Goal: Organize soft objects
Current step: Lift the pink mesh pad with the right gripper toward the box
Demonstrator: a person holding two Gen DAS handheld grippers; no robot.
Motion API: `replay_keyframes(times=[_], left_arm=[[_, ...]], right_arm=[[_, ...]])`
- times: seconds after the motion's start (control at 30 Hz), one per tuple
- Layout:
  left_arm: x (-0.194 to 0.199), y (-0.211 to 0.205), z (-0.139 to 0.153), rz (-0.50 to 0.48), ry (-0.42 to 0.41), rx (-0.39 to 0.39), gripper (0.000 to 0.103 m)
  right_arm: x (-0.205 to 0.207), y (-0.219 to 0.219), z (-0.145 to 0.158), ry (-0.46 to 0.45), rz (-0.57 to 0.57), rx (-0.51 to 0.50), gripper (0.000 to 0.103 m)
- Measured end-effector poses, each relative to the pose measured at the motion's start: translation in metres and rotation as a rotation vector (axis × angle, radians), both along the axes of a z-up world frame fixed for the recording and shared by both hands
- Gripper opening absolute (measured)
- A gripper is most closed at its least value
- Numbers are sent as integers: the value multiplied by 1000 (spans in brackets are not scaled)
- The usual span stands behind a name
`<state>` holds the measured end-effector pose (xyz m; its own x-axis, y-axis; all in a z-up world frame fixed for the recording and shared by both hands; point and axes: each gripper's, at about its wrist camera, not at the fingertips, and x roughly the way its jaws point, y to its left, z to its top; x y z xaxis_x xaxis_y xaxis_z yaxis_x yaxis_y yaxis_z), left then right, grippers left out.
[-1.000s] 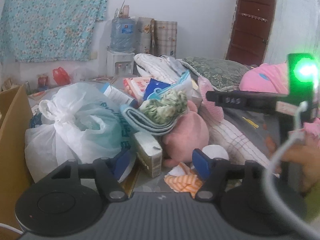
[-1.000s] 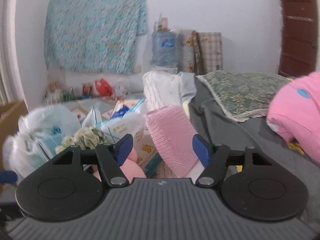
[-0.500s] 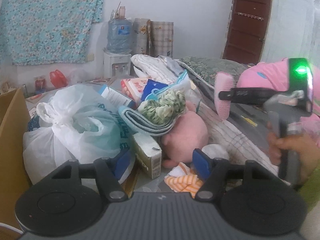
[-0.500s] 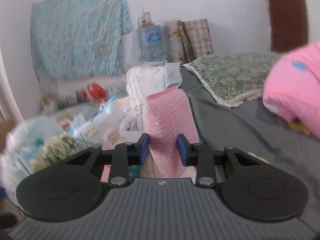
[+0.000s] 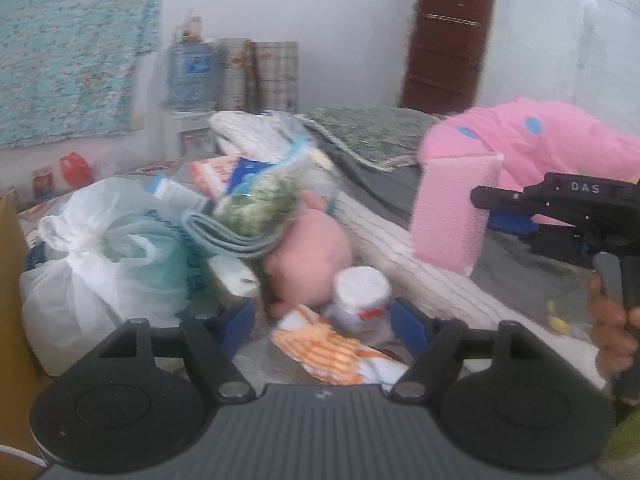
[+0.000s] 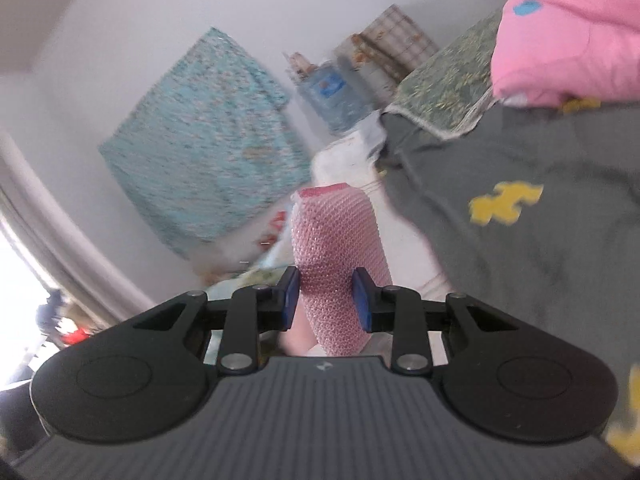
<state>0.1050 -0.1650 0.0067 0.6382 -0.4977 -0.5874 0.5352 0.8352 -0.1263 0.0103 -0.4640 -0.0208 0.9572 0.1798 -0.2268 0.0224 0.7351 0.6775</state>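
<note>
Both blue pads of the right tongs (image 6: 325,301) pinch the pink bubble-wrap pouch (image 6: 340,256), lifted over the grey bed (image 6: 520,280); left tongs (image 5: 322,326) (opening, nothing gripped) hover above an orange-striped cloth (image 5: 320,346).

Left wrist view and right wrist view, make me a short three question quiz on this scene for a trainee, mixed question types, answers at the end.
1. True or false: the right gripper is shut on the pink sponge.
2. What lies nearest between the left gripper's fingers? A) water bottle B) striped cloth C) door
3. Fill in: the green scrunchie rests on a folded ___ towel.

Key: 1 true. 2 B; the left jaws are opening, nothing gripped. 3 grey.
</note>
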Motion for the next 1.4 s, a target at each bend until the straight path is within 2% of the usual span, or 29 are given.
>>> replay_keyframes(times=[0.2, 0.33, 0.5, 0.63, 0.73, 0.83, 0.97, 1.13, 1.4], left_arm=[[-26, -4, 4, -98, 21, -5, 77], [-48, 3, 5, -110, 5, 19, 77], [-73, 27, 4, -46, -5, 57, 80], [-86, 51, 1, 33, 22, 86, 81], [-91, 69, -4, 89, 54, 102, 83], [-87, 82, -13, 135, 107, 110, 83], [-77, 88, -25, 147, 157, 92, 83], [-63, 80, -42, 102, 186, 96, 83], [-46, 67, -57, 114, 152, 157, 85]], right_arm=[[-31, 24, -5, -32, 116, 123, 28], [-29, 46, -9, -23, 215, 167, 28], [-6, 83, -18, 27, 399, 245, 28], [17, 122, -35, 109, 561, 315, 28], [30, 145, -50, 169, 636, 351, 29], [38, 158, -68, 265, 636, 335, 30], [40, 156, -74, 364, 568, 268, 30], [47, 149, -74, 394, 477, 172, 34], [38, 140, -78, 407, 482, 196, 37]])
